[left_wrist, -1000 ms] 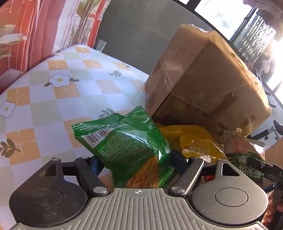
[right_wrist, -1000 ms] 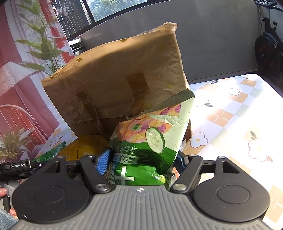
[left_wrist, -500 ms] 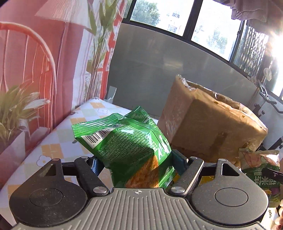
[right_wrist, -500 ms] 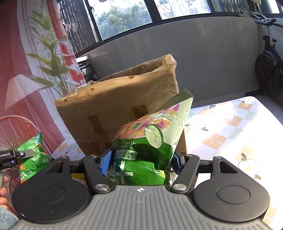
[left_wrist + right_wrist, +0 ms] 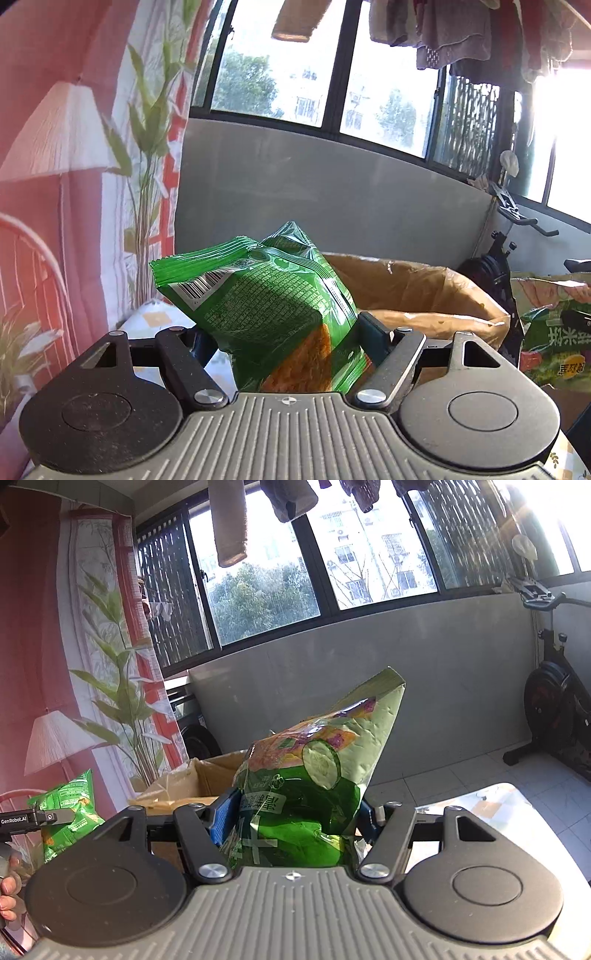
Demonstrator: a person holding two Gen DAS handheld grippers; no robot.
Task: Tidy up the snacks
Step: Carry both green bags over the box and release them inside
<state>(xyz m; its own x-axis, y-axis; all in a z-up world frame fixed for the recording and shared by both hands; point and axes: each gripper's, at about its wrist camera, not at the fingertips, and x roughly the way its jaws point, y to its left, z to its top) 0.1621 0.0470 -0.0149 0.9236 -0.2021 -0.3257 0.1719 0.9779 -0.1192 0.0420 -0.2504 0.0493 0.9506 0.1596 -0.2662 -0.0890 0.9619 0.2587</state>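
Room: we see the cardboard box (image 5: 417, 291) open-topped, its rim just beyond both bags.
Change: box top now below us; earlier we faced its side.
Left gripper (image 5: 286, 332): jaws clamped on green snack bag (image 5: 266, 306).
Right gripper (image 5: 291, 812): jaws clamped on cucumber chip bag (image 5: 314, 771).
Around: exercise bike (image 5: 554, 701), well apart.

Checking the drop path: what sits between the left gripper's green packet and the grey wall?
The open cardboard box lies just behind the green packet, shown in the left wrist view.
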